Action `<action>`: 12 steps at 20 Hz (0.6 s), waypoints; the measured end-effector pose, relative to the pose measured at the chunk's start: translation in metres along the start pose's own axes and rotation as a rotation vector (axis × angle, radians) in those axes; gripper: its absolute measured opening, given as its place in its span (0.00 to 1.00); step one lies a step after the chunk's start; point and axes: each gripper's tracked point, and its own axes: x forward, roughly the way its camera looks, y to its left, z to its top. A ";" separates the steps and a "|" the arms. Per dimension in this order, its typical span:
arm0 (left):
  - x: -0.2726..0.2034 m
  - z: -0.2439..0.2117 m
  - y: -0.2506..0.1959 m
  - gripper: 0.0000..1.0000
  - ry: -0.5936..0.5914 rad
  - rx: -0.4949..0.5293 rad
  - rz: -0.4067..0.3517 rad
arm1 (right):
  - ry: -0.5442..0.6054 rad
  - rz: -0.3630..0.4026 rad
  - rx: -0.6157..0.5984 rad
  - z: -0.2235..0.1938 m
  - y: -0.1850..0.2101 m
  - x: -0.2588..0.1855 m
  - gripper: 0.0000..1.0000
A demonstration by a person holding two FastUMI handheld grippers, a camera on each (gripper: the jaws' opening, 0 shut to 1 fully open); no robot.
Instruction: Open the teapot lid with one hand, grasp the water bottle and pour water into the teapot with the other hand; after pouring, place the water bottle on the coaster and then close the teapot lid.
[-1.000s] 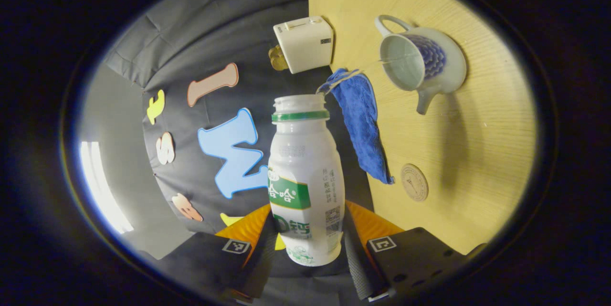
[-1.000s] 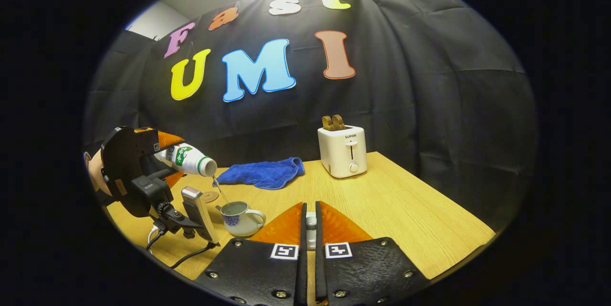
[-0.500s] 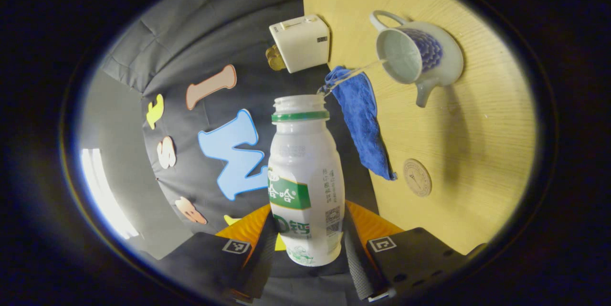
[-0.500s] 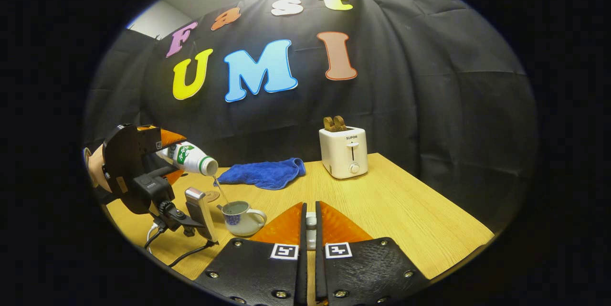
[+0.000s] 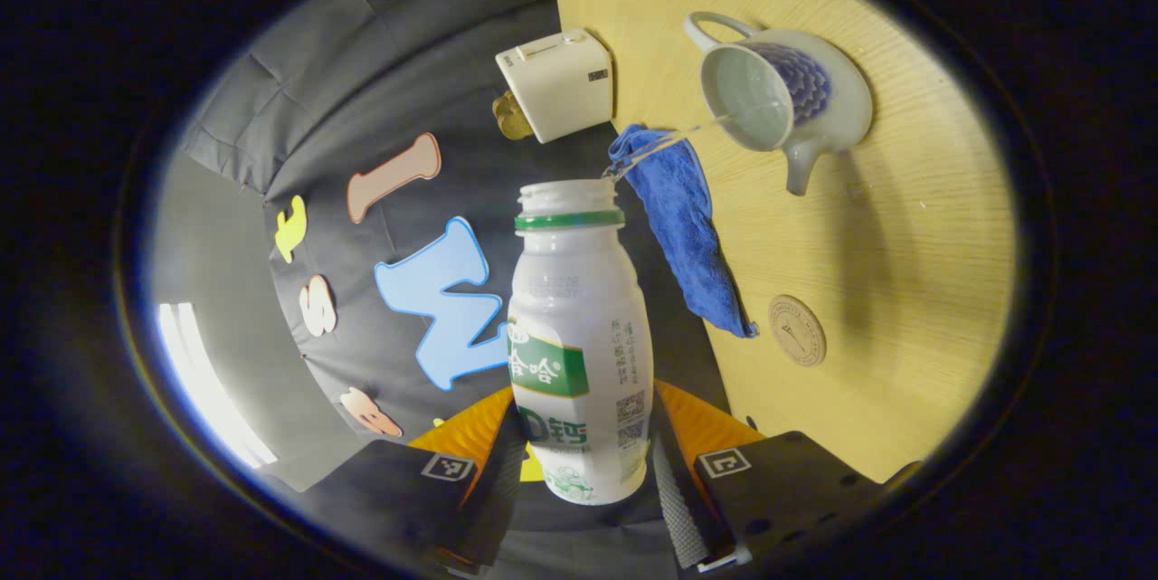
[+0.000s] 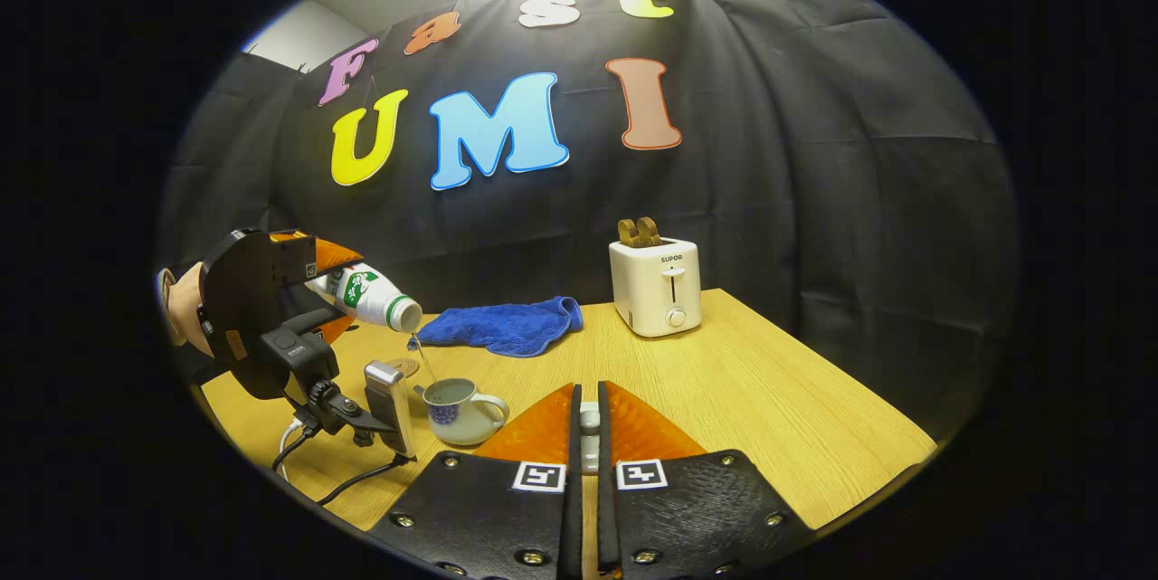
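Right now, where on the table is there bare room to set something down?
The widest bare wood lies right of the toaster, out to the table edge. A smaller patch sits between blue cloth and toaster. The left end is crowded: teapot, coaster, and left gripper pouring the water bottle.

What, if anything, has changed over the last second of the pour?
Little: the left gripper has shifted slightly, so the teapot and toaster sit a bit further left in its view. It stays shut on the tilted water bottle, still pouring. The right gripper still holds the teapot lid.
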 end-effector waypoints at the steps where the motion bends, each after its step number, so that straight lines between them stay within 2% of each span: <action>1: 0.000 0.000 0.001 0.75 -0.002 0.006 0.001 | 0.001 0.001 -0.001 -0.001 0.000 0.000 0.06; 2: 0.000 0.001 0.001 0.80 -0.003 0.014 0.002 | 0.001 0.002 -0.001 -0.001 0.001 0.001 0.06; 5: 0.002 0.003 0.003 0.75 -0.008 0.035 0.006 | 0.004 0.010 -0.001 -0.002 0.002 0.001 0.06; 8: 0.002 0.006 0.006 0.75 -0.015 0.059 0.013 | 0.009 0.018 -0.003 -0.003 0.003 0.004 0.06; 9: 0.002 0.006 0.006 0.80 -0.018 0.064 0.015 | 0.010 0.019 -0.005 -0.004 0.003 0.004 0.06; 12: 0.002 0.010 0.009 0.80 -0.028 0.086 0.028 | 0.008 0.016 -0.006 -0.003 0.002 0.004 0.06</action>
